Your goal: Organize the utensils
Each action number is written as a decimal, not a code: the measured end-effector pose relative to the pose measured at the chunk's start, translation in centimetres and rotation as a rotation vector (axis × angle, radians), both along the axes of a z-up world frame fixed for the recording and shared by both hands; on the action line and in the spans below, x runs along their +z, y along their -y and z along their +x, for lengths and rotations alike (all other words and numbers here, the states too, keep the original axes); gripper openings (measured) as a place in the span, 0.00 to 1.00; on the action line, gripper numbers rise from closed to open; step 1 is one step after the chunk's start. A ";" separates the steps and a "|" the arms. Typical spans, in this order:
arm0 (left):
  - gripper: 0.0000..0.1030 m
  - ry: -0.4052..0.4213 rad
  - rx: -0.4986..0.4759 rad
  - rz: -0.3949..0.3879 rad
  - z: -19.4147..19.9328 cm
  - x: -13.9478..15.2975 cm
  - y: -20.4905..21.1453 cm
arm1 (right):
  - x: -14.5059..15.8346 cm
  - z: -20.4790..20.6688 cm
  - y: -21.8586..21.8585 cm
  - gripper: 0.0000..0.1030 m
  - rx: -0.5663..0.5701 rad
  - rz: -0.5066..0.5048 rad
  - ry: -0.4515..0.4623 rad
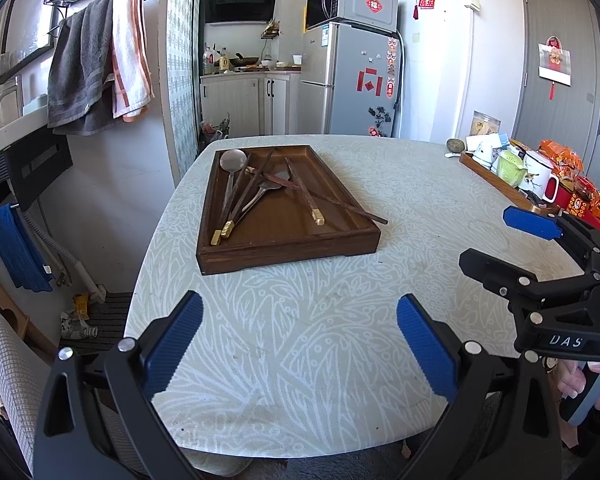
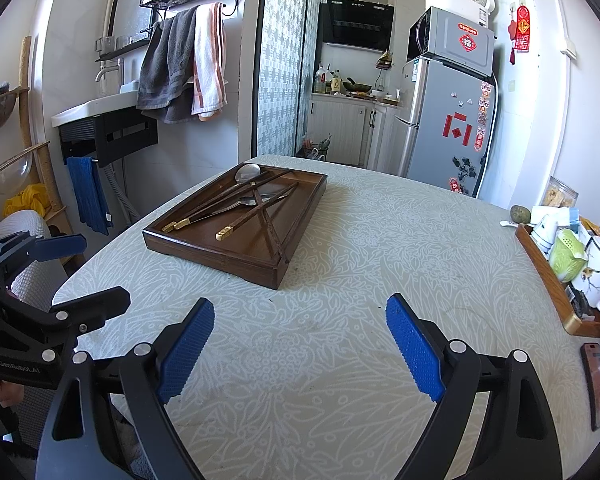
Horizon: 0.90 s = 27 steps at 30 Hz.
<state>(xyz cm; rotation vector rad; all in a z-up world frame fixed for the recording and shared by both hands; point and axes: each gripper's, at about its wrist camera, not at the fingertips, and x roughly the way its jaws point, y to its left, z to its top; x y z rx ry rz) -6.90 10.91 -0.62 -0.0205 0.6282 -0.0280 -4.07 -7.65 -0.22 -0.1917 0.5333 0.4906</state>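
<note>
A dark wooden tray (image 1: 288, 246) (image 2: 216, 252) sits on the patterned table, ahead of both grippers. In it lie a metal spoon (image 1: 233, 160) (image 2: 248, 172), a smaller metal utensil (image 1: 269, 189) (image 2: 247, 201) and several dark chopsticks with gold ends (image 1: 315, 211) (image 2: 224, 233), crossed in a loose pile. One chopstick (image 1: 374, 218) pokes over the tray's right rim. My left gripper (image 1: 300, 344) hangs open over the table's near edge, empty. My right gripper (image 2: 300, 344) is open too, nothing between its fingers, and it shows at the right of the left wrist view (image 1: 500, 236).
A second wooden tray (image 2: 552, 280) (image 1: 500, 186) with mugs, a green cup and snack packets stands at the table's right edge. A phone (image 2: 598, 384) lies near the front right. Fridge, sink and towels are behind; a padded chair (image 1: 4, 360) sits at the left.
</note>
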 end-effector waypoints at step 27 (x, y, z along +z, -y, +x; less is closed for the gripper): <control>0.96 -0.021 -0.050 -0.005 0.2 0.0 0.4 | 0.0 0.0 0.1 0.86 0.000 0.000 0.002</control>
